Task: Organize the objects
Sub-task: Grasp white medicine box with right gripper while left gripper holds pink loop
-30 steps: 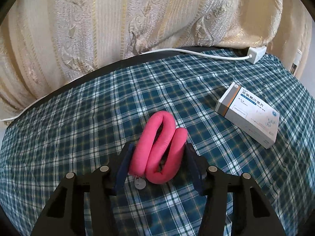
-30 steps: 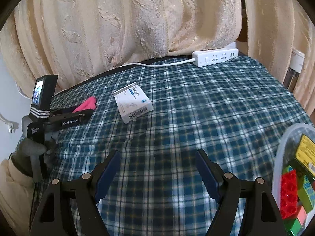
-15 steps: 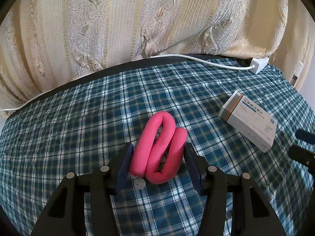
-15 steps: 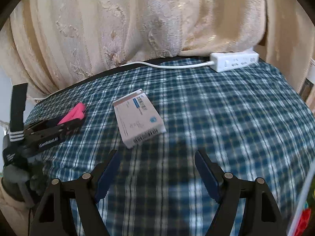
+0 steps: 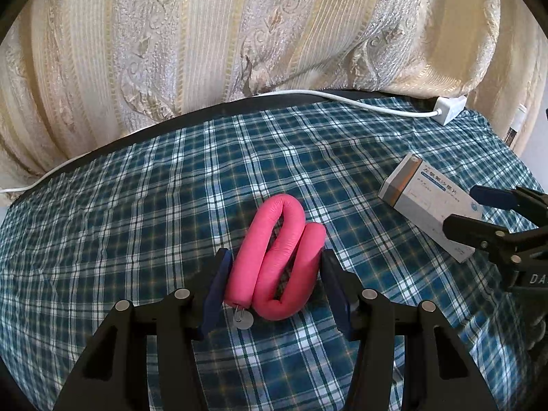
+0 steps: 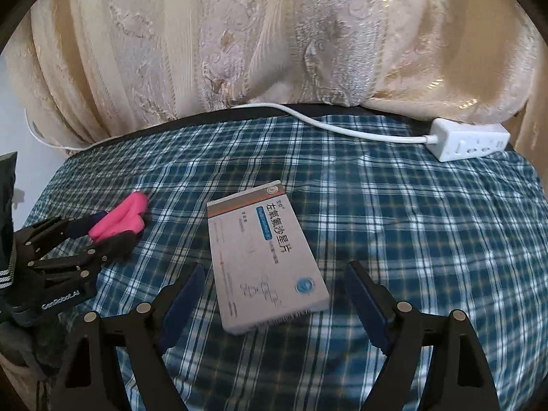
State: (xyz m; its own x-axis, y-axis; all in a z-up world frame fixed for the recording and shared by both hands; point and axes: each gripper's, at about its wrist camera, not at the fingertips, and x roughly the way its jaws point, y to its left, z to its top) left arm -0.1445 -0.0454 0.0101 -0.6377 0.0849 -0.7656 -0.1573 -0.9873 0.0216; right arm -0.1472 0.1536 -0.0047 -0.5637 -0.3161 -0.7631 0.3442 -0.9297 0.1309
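Observation:
A folded pink tube (image 5: 279, 257) with a small metal tag lies on the blue plaid cloth (image 5: 137, 226). My left gripper (image 5: 274, 281) has both pads against its sides and is shut on it; it also shows in the right wrist view (image 6: 118, 219). A white and grey medicine box (image 6: 265, 253) lies flat on the cloth. My right gripper (image 6: 274, 296) is open, its fingers either side of the box's near end, not touching it. The box (image 5: 428, 202) and the right gripper (image 5: 479, 212) show at the right in the left wrist view.
A white power strip (image 6: 469, 138) with its cord (image 6: 325, 123) lies at the back right edge of the table. Cream patterned curtains (image 6: 274, 41) hang close behind the table.
My right gripper has swung left and forward to the medicine box, which now lies between its open fingers. The bin of toy bricks has left its view. My left gripper closed slightly on the pink tube.

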